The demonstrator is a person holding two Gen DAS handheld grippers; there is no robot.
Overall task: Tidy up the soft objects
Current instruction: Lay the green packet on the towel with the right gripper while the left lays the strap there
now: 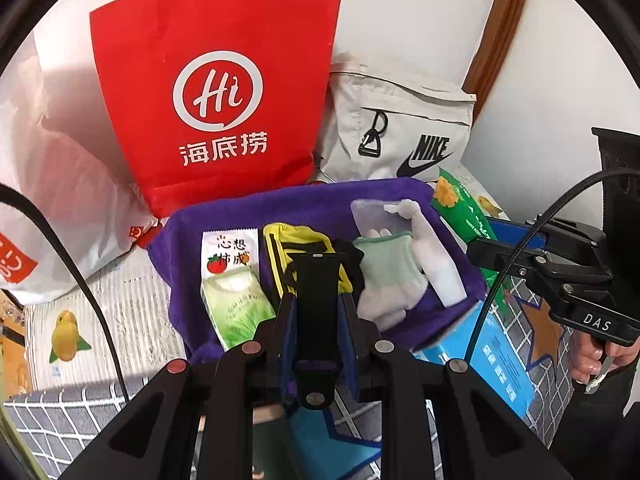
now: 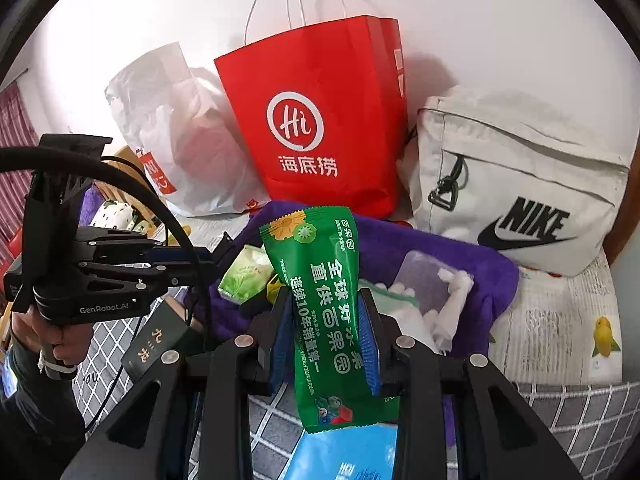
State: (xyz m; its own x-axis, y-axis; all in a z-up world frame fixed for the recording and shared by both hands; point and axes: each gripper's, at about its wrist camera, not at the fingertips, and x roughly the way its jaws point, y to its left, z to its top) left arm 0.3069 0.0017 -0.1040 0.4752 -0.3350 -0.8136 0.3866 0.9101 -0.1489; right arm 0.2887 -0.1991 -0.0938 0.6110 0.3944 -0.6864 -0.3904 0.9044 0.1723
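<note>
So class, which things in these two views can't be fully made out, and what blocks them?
- Yellow pouch, left wrist view: left gripper covers its middle.
- Blue box, right wrist view: cut off by the bottom edge, behind the green packet.
- Dark box, right wrist view: label too small.

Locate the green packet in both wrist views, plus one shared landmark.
Left wrist: green packet at right, past the purple cloth's edge, held by the right gripper.
Right wrist: green packet centre, upright between the fingers.
Shared landmark: red bag standing behind the cloth.
</note>
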